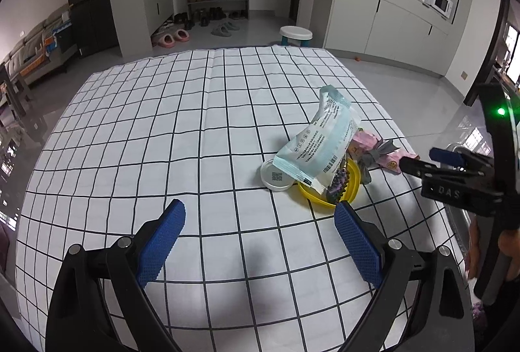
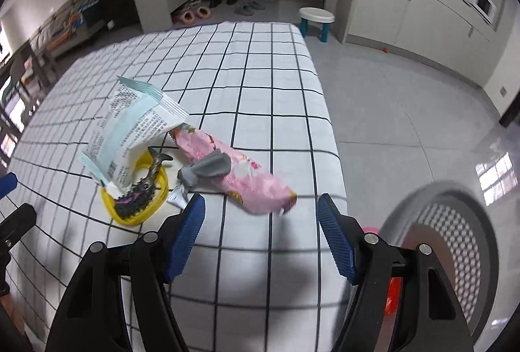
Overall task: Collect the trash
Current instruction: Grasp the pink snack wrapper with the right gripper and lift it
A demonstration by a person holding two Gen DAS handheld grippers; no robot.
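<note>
Right gripper (image 2: 261, 215) has its blue pads wide apart, nothing between them, hovering over the checked tablecloth (image 2: 260, 85) just short of the pink wrapper (image 2: 247, 180). Left gripper (image 1: 260, 219) is also spread wide and empty, pads above bare cloth, near side of the pile. Taking the yellow dish (image 2: 136, 212) as landmark: the pink wrapper lies to its right, running diagonally toward the table's right edge, with a grey crumpled scrap (image 2: 208, 171) resting on top of it. A pale blue-and-white packet (image 2: 130, 134) leans over the dish from the far-left side, its lower end sitting in the dish. A dark spiky toy-like thing (image 2: 143, 189) lies inside the dish; what it is exactly, cannot tell. In the left wrist view a white round lid (image 1: 274, 175) sits touching the dish's left side, partly under the packet. Below the table edge, right of the dish, a mesh-walled bin (image 2: 455, 222) stands on the floor. Handling guess: the pink wrapper looks light, thin, crinkly and slick, so it will collapse and may slip; best pinched across its flattened near end, where it is free of the grey scrap. The scrap will likely slide off when the wrapper lifts. The packet is equally flimsy; take its upper sealed edge.
</note>
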